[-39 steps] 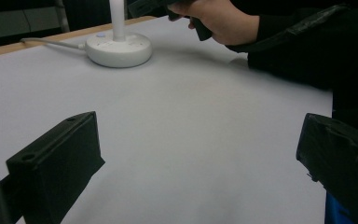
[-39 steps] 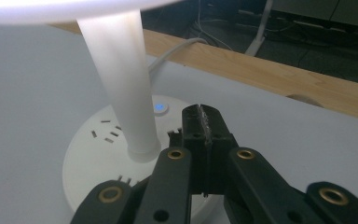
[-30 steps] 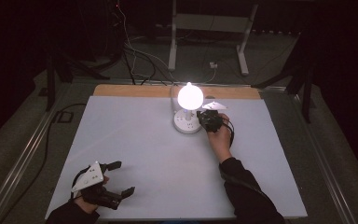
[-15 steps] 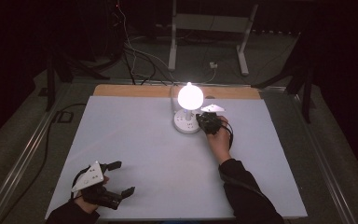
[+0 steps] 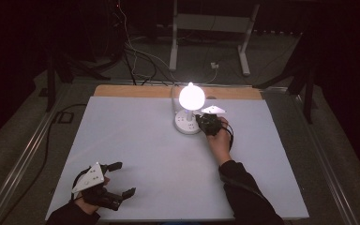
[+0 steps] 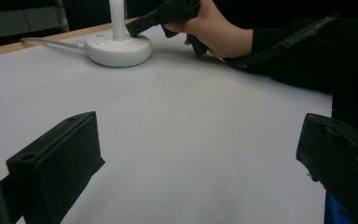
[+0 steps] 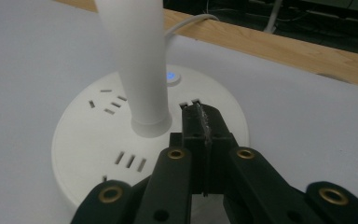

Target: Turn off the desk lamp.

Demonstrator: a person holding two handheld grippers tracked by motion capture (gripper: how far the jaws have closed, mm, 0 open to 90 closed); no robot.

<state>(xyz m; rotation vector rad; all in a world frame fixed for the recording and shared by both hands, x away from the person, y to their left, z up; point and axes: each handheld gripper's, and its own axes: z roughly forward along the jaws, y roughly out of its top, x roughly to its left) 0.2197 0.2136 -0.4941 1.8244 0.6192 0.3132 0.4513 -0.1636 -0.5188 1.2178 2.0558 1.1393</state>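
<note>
Lamp: a small white table lamp (image 5: 191,110) stands at the far middle of the table, near the wooden strip along the back edge. Its round bulb glows bright.
Lamp base: a flat white disc (image 7: 98,140) with socket slots cut into its top and a small blue light (image 7: 171,76) beside the stem (image 7: 135,60).
Cord: a white cable (image 7: 186,23) runs from the base back over the wooden edge.
Your right gripper: the right gripper (image 7: 200,114) has its jaws clenched together with nothing between them. Its tips sit over the top of the lamp base, just beside the stem; you cannot tell whether they touch the surface.
Your right hand: the right hand (image 5: 219,140) reaches forward over the table in a dark sleeve.
Your left gripper: the left gripper (image 5: 122,179) rests at the near left corner of the table, well apart from the lamp. Its jaws are spread wide and hold nothing.
Table: a pale, plain tabletop (image 5: 136,140).
Surroundings: dark room, with a metal stand (image 5: 211,33) on the floor behind the table.
</note>
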